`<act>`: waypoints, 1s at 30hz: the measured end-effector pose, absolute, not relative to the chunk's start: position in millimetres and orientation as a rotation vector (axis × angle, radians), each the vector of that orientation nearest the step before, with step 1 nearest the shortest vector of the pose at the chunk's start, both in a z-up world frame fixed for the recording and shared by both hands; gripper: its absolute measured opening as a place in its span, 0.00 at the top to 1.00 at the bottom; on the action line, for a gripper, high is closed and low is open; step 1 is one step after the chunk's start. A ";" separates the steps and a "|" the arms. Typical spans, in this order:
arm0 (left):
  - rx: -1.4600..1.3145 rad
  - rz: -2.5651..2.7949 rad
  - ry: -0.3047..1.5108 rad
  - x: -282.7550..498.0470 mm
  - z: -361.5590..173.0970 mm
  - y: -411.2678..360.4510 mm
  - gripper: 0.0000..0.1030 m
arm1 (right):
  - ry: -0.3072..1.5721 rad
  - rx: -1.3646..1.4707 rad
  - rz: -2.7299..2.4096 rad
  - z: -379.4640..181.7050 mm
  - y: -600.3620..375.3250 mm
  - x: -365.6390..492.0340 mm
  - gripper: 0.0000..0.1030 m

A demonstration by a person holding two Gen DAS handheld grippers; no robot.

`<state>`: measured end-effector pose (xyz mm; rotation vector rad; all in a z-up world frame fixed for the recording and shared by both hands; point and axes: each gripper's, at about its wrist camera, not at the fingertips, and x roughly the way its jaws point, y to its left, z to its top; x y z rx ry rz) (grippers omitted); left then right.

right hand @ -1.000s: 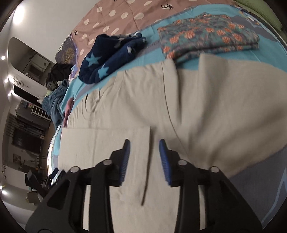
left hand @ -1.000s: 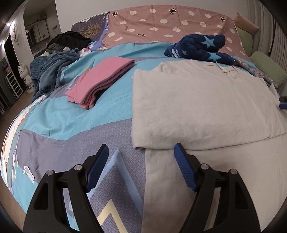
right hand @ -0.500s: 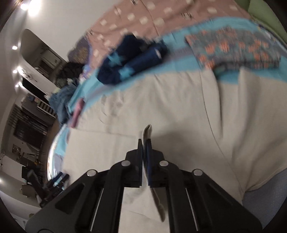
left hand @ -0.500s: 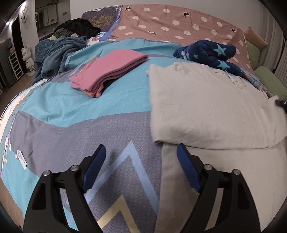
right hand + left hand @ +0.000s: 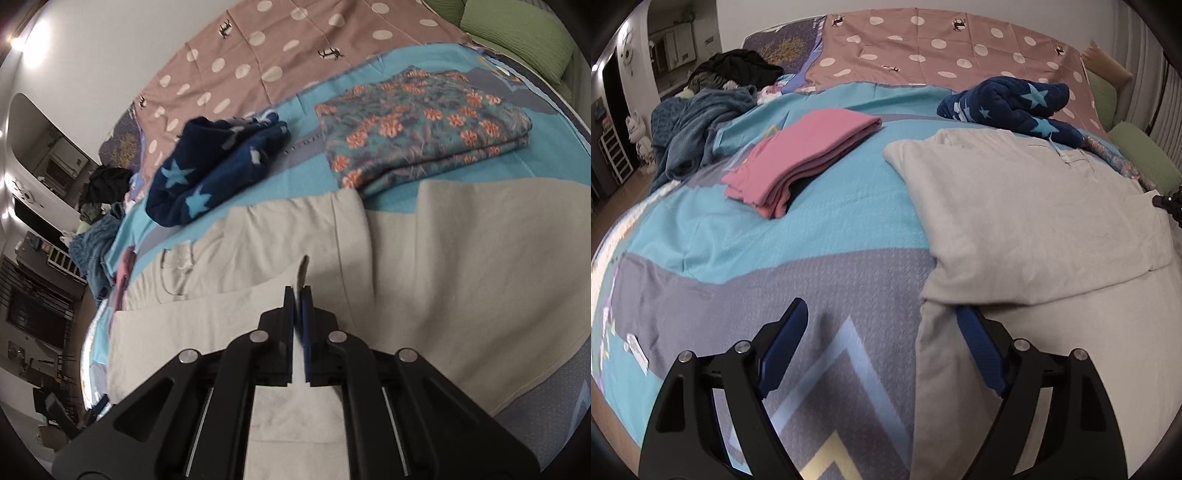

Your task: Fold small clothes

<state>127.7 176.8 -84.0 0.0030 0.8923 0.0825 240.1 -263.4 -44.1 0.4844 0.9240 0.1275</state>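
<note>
A pale grey garment [image 5: 1027, 221] lies spread on the bed, its upper part folded over its lower part. My left gripper [image 5: 882, 336] is open, hovering low over the bedspread at the garment's left edge; its right finger [image 5: 979, 343] is at the corner under the fold. In the right wrist view the same garment [image 5: 461, 266] fills the middle. My right gripper [image 5: 298, 295] is shut on a corner of the garment's folded layer, and a tip of cloth [image 5: 303, 269] sticks up past the jaws.
A folded pink garment [image 5: 809, 155] lies at the left. A navy star-patterned fleece [image 5: 1012, 103] and a folded floral garment [image 5: 421, 125] lie behind the grey one. A heap of dark clothes [image 5: 701, 122] sits far left. Green pillows [image 5: 517, 40] line the bed's right side.
My right gripper closed on the folded layer's corner and lifted it a little. My left gripper shifted left, so the garment's edge now sits at its right finger.
</note>
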 end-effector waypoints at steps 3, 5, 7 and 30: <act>0.023 0.122 0.889 132.8 -83.2 178.0 0.15 | 0.943 0.467 -0.026 -49.1 -269.7 238.4 0.61; -0.001 0.139 0.879 129.8 -83.1 182.9 0.15 | 0.893 0.432 -0.147 -38.2 -269.1 231.9 0.58; -0.034 0.145 0.869 126.4 -83.2 187.9 0.16 | 0.835 0.347 -0.123 -20.0 -250.4 230.4 0.58; -0.011 0.059 0.809 116.2 -80.7 171.9 0.75 | 1.112 -0.448 0.651 -60.0 197.3 325.5 0.98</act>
